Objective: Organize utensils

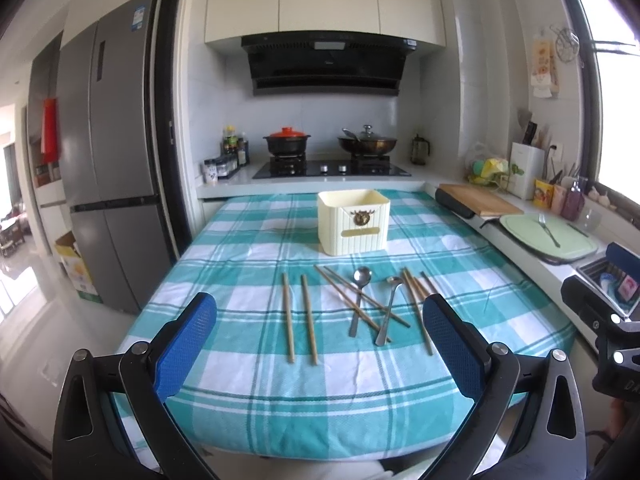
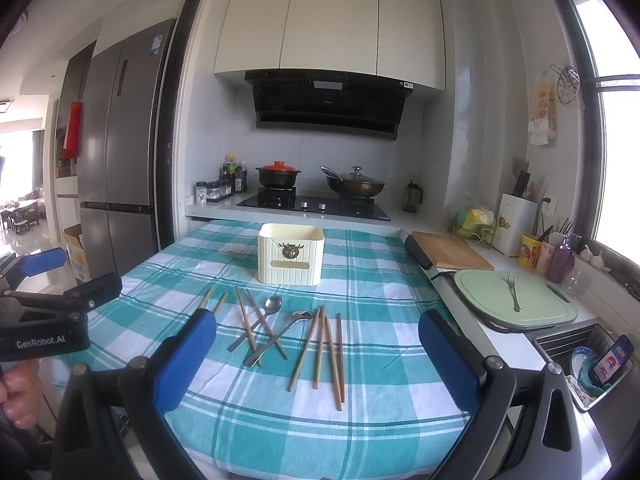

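The box (image 1: 353, 222) stands on the bench (image 1: 248, 400), toward its far edge. Nearer than the box lie two spoons (image 1: 360, 300) crossed over chopsticks (image 1: 362, 300); left of the box's line, two parallel chopsticks (image 1: 298, 316); right, another bundle (image 2: 326, 354). Behind the box, the stove (image 1: 332, 168).

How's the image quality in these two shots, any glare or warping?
Left wrist view: the window blows out white and the fridge bows from fisheye. Right wrist view: same window glare, corners vignetted dark, chopsticks sharp.
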